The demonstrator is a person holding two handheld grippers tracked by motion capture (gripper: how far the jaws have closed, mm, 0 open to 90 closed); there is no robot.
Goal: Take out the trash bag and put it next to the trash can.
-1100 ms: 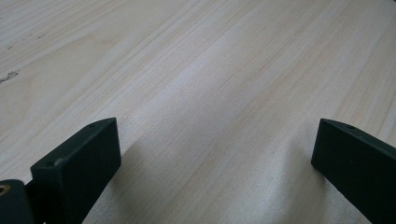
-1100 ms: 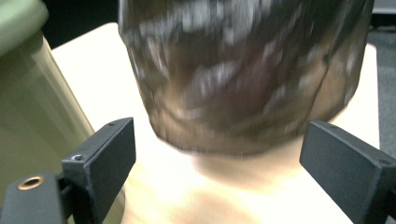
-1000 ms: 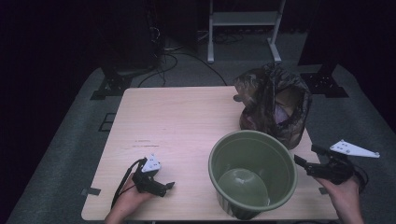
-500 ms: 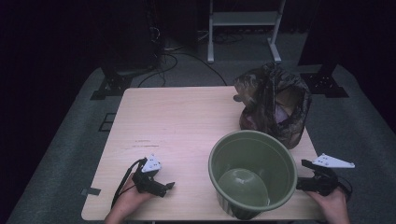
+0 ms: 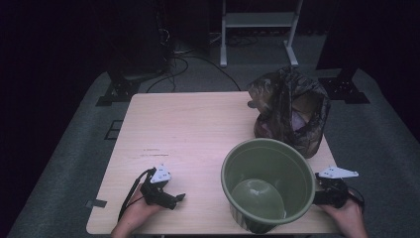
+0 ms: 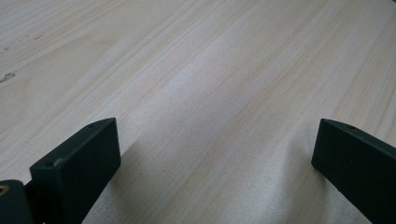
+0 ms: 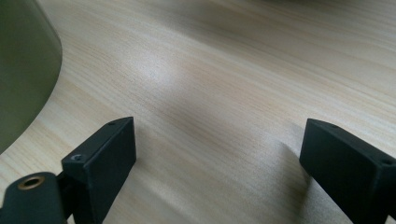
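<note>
High view: bucket beside bag.

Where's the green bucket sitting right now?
In the high view the green bucket stands at the table's near right edge, beside the right gripper.

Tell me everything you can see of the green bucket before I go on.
The bucket is olive green, round and looks like plastic, with a rolled rim and walls that narrow to a paler, shiny bottom. It stands upright and empty on the table near its front right edge. Behind it sits a dark bag, which its rim overlaps from above; contact is unclear. The right gripper is close beside its right wall, jaws open; the right gripper view shows the wall at left.
</note>
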